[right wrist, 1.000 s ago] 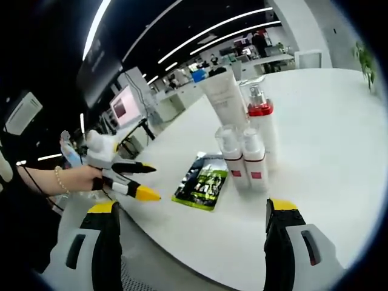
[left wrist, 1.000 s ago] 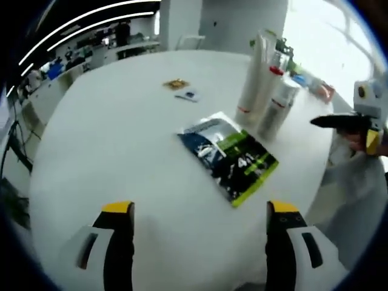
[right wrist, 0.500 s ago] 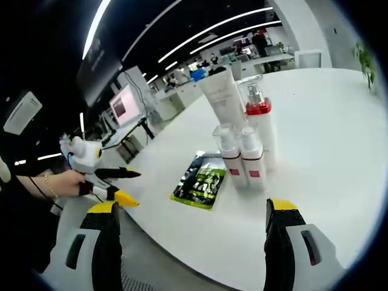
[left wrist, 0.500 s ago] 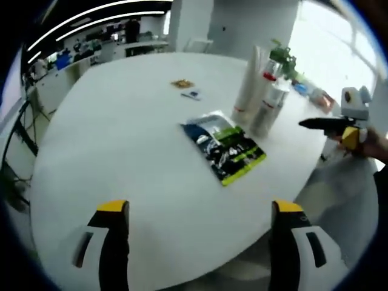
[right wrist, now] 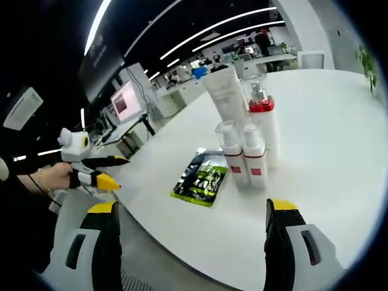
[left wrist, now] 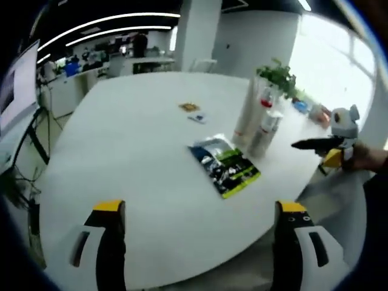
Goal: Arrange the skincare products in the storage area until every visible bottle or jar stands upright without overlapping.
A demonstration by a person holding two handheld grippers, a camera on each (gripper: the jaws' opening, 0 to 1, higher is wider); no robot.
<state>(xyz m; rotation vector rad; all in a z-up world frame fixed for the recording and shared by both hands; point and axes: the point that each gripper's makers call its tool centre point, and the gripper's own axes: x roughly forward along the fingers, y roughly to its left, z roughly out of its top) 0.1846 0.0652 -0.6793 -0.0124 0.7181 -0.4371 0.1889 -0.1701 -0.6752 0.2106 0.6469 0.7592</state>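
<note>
Both grippers off the table edge, jaws spread, empty: left gripper [right wrist: 103, 171], right gripper [left wrist: 315, 150]. Upright bottles [right wrist: 242, 154] cluster mid white table [right wrist: 315, 127], green pouch [right wrist: 203, 177] flat beside them; wide bare surface around. Labels unreadable.

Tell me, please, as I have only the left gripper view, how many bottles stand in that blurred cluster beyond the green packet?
Observer: Four containers, by the right gripper view: two small bottles in front, a pump bottle and a tall white tube behind.
Operator: Are they all upright?
Observer: Yes, all four stand upright, close together; the packet lies flat beside them, not under them.
Operator: Where are my left tongs relative to the table?
Observer: The left tongs are off the edge of the table, short of the packet, touching nothing.
</note>
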